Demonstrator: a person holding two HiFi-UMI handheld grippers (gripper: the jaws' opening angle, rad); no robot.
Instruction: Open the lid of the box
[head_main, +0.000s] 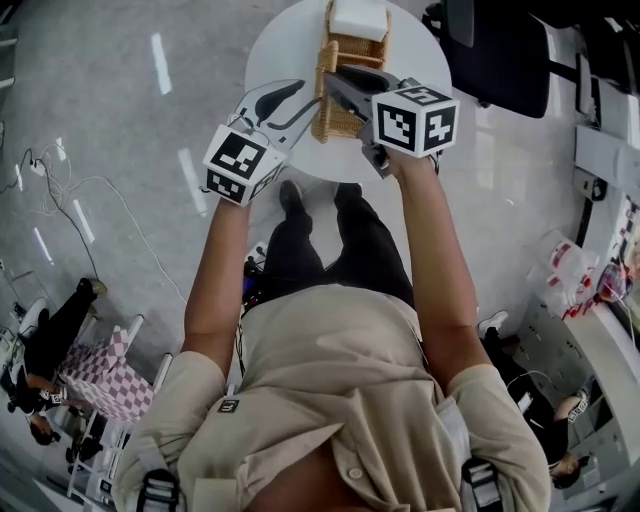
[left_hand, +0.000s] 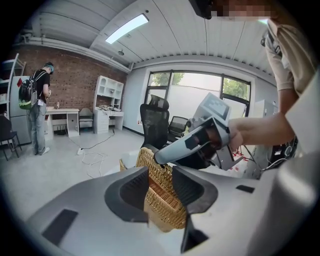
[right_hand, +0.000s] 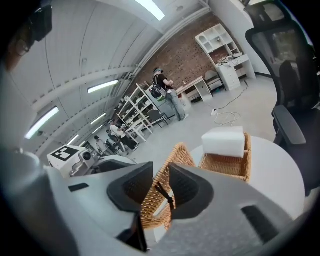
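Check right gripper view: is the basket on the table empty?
No, a white block sits in the far end of the basket.

Head view looks steeply down; 2 gripper views, close, seemingly opposed, share the wicker box.

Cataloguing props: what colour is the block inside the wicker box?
White; the block shows best in the right gripper view.
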